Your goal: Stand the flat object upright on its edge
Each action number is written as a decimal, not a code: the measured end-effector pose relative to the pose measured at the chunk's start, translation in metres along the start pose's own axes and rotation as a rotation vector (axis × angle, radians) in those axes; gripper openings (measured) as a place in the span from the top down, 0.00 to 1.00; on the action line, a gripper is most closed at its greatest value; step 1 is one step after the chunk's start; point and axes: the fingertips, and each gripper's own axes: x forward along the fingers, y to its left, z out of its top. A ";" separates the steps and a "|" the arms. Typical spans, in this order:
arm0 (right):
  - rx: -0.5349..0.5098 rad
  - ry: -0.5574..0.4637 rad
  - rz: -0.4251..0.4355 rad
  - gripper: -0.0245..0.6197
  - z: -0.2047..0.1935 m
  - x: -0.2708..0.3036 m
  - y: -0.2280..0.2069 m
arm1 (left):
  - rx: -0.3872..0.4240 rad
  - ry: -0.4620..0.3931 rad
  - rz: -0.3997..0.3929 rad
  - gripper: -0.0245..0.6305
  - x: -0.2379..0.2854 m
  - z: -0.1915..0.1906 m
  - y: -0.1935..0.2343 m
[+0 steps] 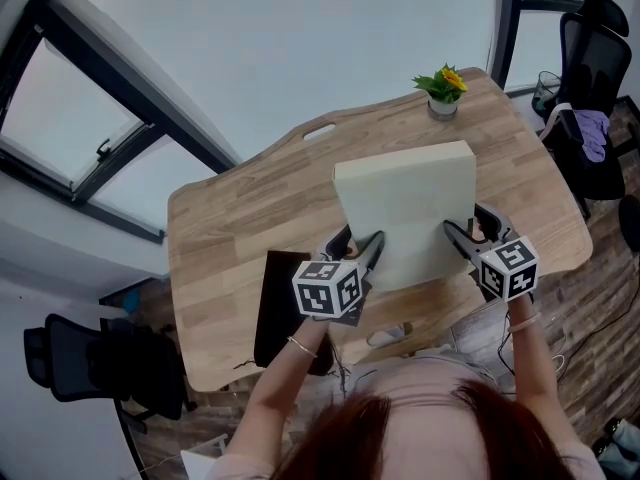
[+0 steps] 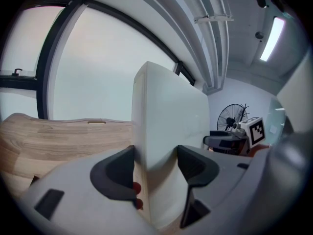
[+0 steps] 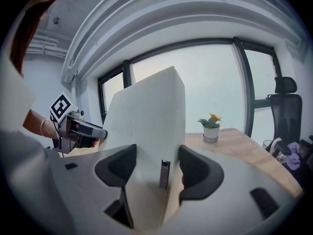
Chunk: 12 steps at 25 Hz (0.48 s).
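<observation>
Cream slab [image 1: 405, 213] raised over the wooden table [image 1: 230, 228], held at its near lower corners by both tools. The left gripper [image 1: 358, 248] is clamped on the slab's left edge, with a dark pad pressed against each face in the left gripper view. The right gripper [image 1: 473, 230] is likewise closed on the right edge, its jaws standing wide because the slab is thick.

Progress: the slab appears lifted off its broad face and close to vertical, rising tall between the jaws in both gripper views. What probably remains is to settle it squarely on its bottom edge and let go without toppling it.

Limits of view: the bottom edge is covered by the grippers from above and cut off in the gripper views, so contact with the table cannot be confirmed. The exact lean is hard to judge through the wide lenses. A dark sheet [image 1: 280, 303] near the left hand is partly hidden, and a potted flower [image 1: 442, 90] stands well behind.
</observation>
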 end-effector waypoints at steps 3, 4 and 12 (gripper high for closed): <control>-0.011 -0.006 -0.006 0.53 0.002 -0.001 0.000 | 0.014 -0.009 0.005 0.55 0.000 0.002 -0.001; -0.014 -0.007 -0.008 0.53 0.002 -0.001 0.000 | 0.019 -0.011 0.006 0.55 -0.001 0.003 -0.001; -0.031 -0.019 -0.029 0.54 0.002 -0.002 0.001 | 0.051 -0.029 0.018 0.55 -0.001 0.004 -0.001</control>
